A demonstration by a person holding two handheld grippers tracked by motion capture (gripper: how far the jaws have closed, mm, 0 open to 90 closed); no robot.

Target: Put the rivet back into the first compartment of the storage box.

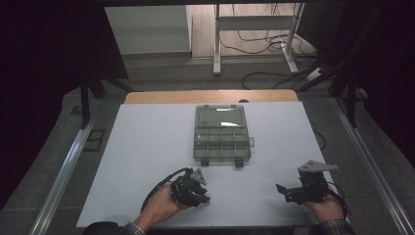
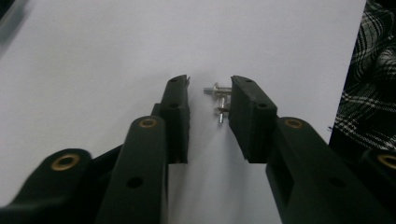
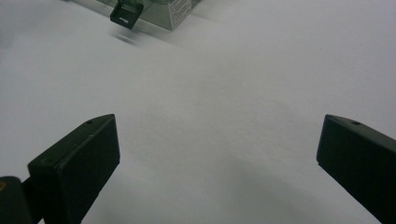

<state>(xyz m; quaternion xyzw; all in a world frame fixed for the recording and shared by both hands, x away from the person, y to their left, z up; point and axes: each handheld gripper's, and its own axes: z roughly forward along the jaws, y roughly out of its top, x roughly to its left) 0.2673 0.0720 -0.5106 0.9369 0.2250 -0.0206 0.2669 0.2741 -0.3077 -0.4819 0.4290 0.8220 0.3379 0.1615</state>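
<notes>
While the left tongs (image 2: pixel 209 100) narrow around two small screws (image 2: pixel 218 100) near the compartment box (image 1: pixel 221 134), seemingly not yet pinching, right tongs (image 3: pixel 217 154) gape empty. Next: squeeze fully, lift cleanly.

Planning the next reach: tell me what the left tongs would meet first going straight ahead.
Two small metal screws lying between the left tongs near the tips, seemingly against one pad; beyond them only bare white tabletop, though depth is unclear.

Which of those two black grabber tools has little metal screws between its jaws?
The left gripper: small silver screws lie on the white table between its narrowed jaws. The right gripper stands wide open over bare table.
</notes>
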